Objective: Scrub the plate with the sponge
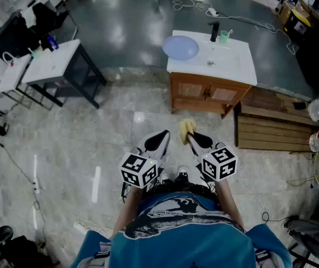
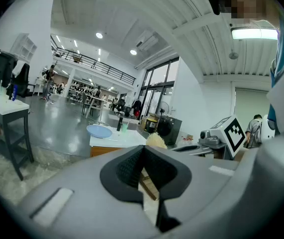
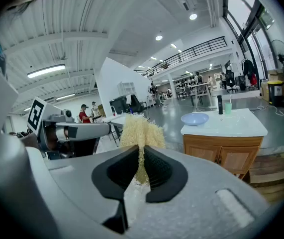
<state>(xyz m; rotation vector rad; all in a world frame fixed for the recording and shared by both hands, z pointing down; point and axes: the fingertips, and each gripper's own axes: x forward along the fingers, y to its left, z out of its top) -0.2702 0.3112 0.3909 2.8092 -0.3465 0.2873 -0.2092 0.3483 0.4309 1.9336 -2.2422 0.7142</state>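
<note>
the right hand-held gripper (image 1: 197, 140) pinches the fluffy yellow sponge (image 1: 186, 129) — the round pale blue plate (image 1: 180, 47) lies well ahead; the left hand-held gripper (image 1: 158, 140) is pressed together, empty.

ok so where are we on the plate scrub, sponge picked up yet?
Done: the sponge is clamped in the right gripper. In hand: nothing beyond carrying it; both grippers are out over the floor, short of the vanity. Left: the blue plate lies on the vanity countertop, not yet scrubbed. The left gripper is shut and empty.
</note>
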